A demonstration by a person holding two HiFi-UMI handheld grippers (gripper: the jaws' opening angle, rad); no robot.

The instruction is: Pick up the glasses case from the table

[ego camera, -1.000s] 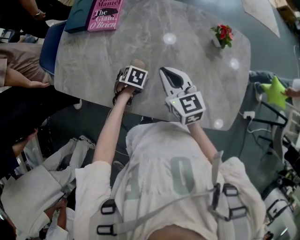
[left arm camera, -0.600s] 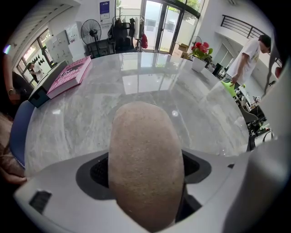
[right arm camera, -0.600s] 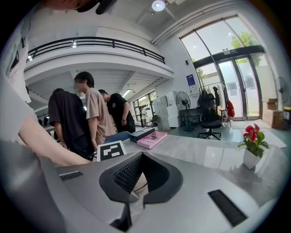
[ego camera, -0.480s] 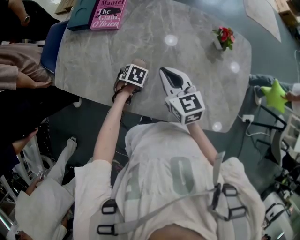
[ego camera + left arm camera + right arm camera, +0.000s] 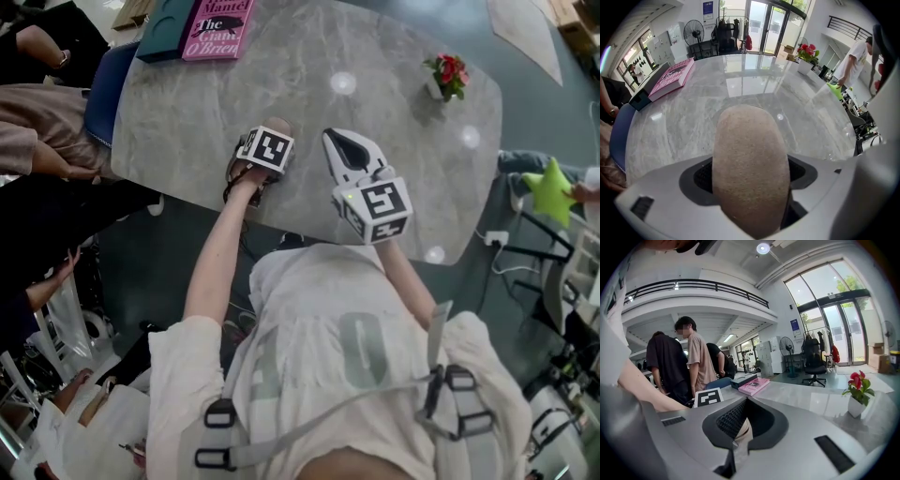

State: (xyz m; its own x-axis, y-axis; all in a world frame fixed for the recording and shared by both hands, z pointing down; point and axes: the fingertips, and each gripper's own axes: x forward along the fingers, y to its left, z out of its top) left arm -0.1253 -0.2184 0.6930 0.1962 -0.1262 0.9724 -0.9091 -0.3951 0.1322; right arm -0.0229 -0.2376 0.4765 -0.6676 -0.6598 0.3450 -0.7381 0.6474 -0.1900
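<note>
The glasses case (image 5: 751, 164) is a beige, rough-textured oval that fills the middle of the left gripper view. My left gripper (image 5: 751, 187) is shut on it, one jaw on each side. In the head view the case's rounded tip (image 5: 277, 125) pokes out past the left gripper's marker cube (image 5: 265, 150), over the near edge of the grey marble table (image 5: 375, 56). My right gripper (image 5: 343, 155) hovers just right of it, shut with nothing held. In the right gripper view a sliver of the beige case (image 5: 743, 430) shows through the gap in the shut jaws.
A pink book (image 5: 217, 28) and a teal one (image 5: 161, 28) lie at the table's far left corner. A small pot of red flowers (image 5: 444, 72) stands far right. A blue chair (image 5: 101, 89) and seated people are at the left edge.
Both grippers and the case have stayed almost where they were. The people at the left of the table have shifted.
</note>
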